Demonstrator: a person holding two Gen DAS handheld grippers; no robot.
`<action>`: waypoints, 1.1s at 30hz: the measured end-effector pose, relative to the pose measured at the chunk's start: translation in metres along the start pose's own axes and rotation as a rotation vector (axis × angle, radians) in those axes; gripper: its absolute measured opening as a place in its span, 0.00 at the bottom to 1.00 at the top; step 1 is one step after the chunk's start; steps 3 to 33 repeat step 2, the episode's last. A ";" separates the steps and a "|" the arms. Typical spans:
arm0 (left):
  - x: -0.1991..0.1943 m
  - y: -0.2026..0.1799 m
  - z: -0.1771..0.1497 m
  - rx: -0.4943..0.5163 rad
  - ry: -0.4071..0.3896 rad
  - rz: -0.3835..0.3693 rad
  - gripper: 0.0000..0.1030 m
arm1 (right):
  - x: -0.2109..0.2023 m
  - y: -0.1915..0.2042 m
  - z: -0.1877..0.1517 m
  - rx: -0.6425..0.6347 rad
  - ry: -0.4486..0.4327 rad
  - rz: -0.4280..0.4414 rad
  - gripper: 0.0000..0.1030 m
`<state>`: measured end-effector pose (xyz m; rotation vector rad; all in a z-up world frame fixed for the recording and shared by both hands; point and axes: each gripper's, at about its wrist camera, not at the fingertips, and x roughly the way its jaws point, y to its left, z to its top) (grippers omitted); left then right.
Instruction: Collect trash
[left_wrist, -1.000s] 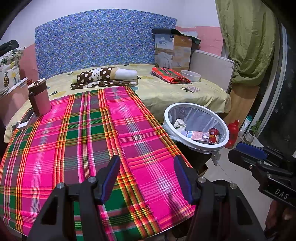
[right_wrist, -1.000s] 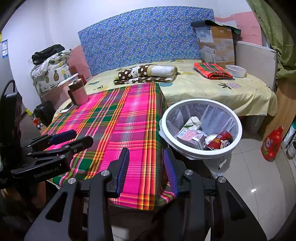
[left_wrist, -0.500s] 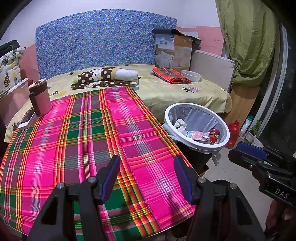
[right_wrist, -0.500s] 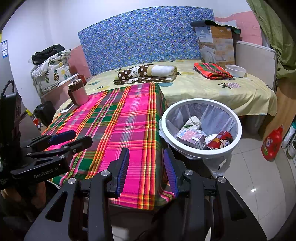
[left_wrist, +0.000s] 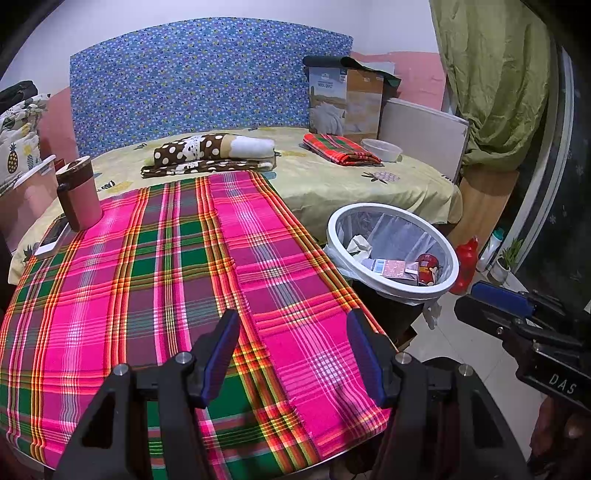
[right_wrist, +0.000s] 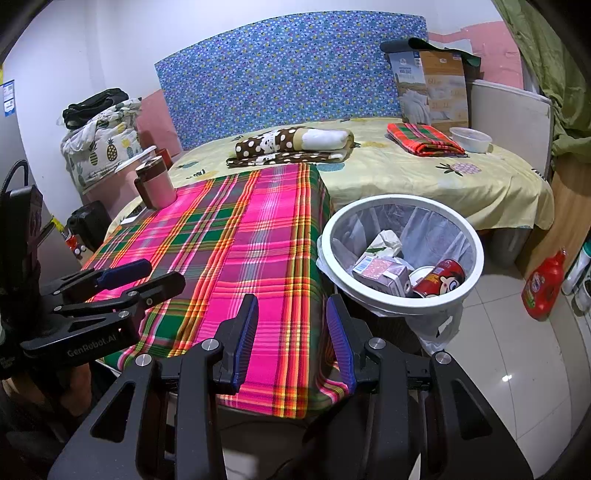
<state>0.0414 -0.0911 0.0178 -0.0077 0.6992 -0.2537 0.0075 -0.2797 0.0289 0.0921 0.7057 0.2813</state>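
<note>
With the left gripper (left_wrist: 291, 350) and right gripper (right_wrist: 291, 336) both released and empty at lower centre, and the collected trash lying inside the white bin (right_wrist: 402, 299) at centre right, a careless swing could tip it

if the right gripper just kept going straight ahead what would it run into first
Most likely the plaid tablecloth near the table's right edge; the right gripper is open and empty, and the trash bin sits just right of that line.
</note>
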 end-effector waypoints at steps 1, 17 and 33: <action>0.000 0.001 0.000 -0.001 0.000 0.000 0.60 | 0.000 0.000 0.000 0.000 0.000 0.000 0.40; 0.000 0.000 0.001 -0.002 0.001 -0.001 0.60 | 0.000 0.000 -0.001 -0.001 0.000 0.000 0.40; 0.000 0.000 0.001 -0.002 0.001 -0.001 0.60 | 0.000 0.000 -0.001 -0.001 0.000 0.000 0.40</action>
